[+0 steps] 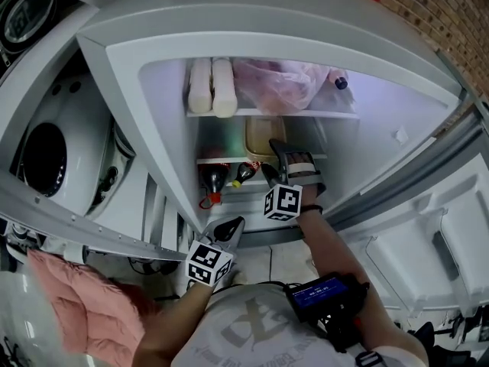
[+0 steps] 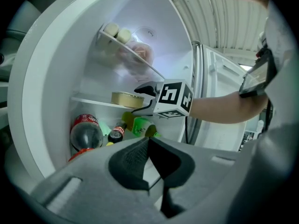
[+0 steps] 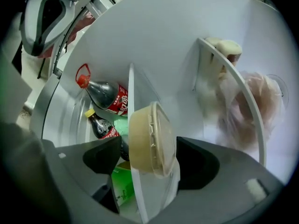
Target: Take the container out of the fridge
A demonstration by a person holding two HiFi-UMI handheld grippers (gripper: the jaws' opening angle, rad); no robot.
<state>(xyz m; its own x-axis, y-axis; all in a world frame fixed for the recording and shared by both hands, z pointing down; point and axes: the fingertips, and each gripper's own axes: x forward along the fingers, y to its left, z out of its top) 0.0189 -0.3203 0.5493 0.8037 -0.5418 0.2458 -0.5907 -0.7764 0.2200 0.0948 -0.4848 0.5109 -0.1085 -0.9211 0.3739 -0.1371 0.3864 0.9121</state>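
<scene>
A shallow beige container (image 1: 262, 134) (image 2: 127, 99) (image 3: 149, 141) with a clear lid rests on the middle glass shelf (image 1: 221, 160) (image 3: 132, 97) of the open fridge. My right gripper (image 1: 269, 157) (image 2: 140, 100) (image 3: 148, 157) reaches into the fridge at that shelf. Its jaws stand open, one on each side of the container, and the pads do not press on it. Outside the fridge, low in front of the opening, my left gripper (image 1: 231, 226) (image 2: 148, 141) is shut with nothing in it.
Below the shelf lie a large cola bottle (image 1: 214, 180) (image 2: 86, 132) (image 3: 110, 94), a small dark bottle (image 1: 243, 173) (image 3: 100, 125) and a green carton (image 2: 140, 125) (image 3: 122, 185). The top shelf holds white rolls (image 1: 212, 86) and a pink bag (image 1: 279, 86). The fridge door (image 1: 428, 235) hangs open at right.
</scene>
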